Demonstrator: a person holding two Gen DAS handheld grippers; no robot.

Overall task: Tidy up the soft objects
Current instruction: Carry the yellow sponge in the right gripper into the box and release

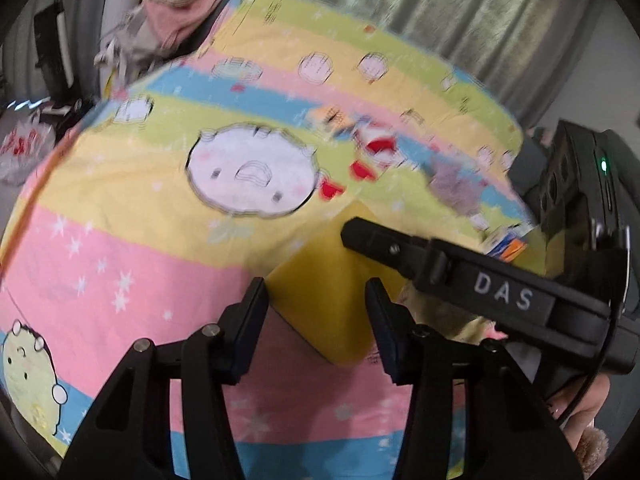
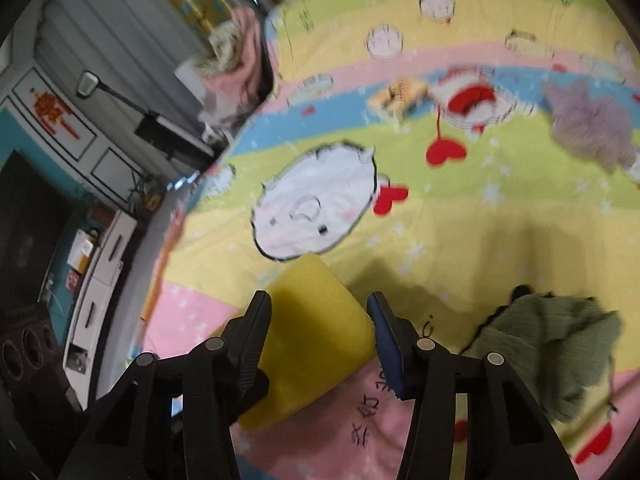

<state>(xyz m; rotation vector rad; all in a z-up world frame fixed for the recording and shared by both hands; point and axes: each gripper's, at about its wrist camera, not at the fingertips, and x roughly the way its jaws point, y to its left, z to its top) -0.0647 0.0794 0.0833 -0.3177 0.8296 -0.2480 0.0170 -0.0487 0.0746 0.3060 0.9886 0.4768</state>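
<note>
Both claws gripped one yellow sponge block [image 2: 316, 336]: the right gripper [image 2: 318, 334] pinched it at the lower centre of its frame, and the left gripper [image 1: 316, 316] pressed its sides likewise. Porous and blunt-cornered, the block sat over a bedsheet [image 1: 120, 248] striped in pink, yellow, green and blue, printed with round cartoon faces. A green knitted cloth [image 2: 560, 348] lay crumpled at lower right, a fluffy grey toy [image 2: 588, 124] at upper right. A white cabinet [image 2: 100, 264] stood at left.
</note>
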